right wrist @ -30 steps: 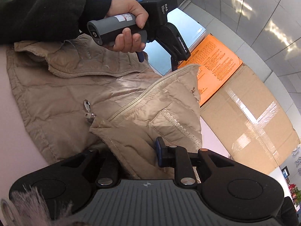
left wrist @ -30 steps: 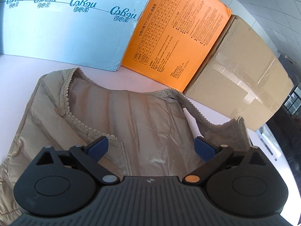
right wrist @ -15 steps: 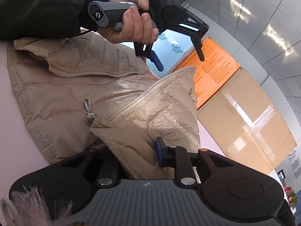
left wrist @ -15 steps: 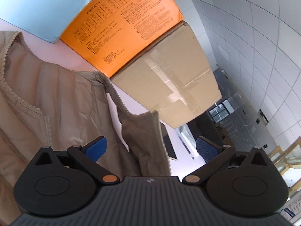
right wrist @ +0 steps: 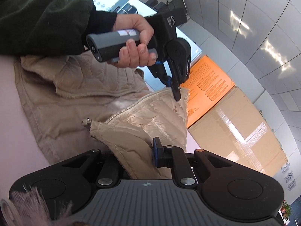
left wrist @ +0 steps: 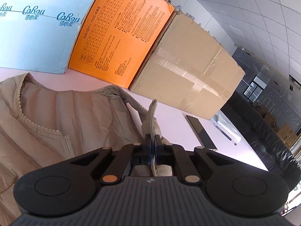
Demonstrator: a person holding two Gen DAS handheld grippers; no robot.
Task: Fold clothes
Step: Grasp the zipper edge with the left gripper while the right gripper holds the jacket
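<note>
Three boxes line the back of a pale pink table [left wrist: 175, 124]: a light blue box [left wrist: 37, 37] printed with "Cobou"-style script and Chinese characters, an orange box [left wrist: 120, 37] bearing a shoe-size chart and blocks of Japanese text too small to read, and a plain brown cardboard box [left wrist: 188, 71] sealed with clear tape. A dark flat slab [left wrist: 201, 131], perhaps a phone, lies on the table near the cardboard box.

Spread on the table in front of the boxes is a beige quilted vest [left wrist: 65, 116] with scalloped lace trim along the neckline and armholes and an open front zipper [right wrist: 124, 113].

The left gripper [left wrist: 152, 146] has its jaws pressed together on the zipper edge of the vest's front panel near the collar, lifting that edge clear of the table. From the right wrist view, a hand [right wrist: 135, 43] in a dark green sleeve [right wrist: 41, 20] grasps the gripper's grey handle; white lettering on its black body appears to read "DAS".

The right gripper [right wrist: 131, 154] clamps the same front panel at its lower corner, beside the zipper pull [right wrist: 85, 121], with the fabric bunched between its blue pads [right wrist: 155, 152].
</note>
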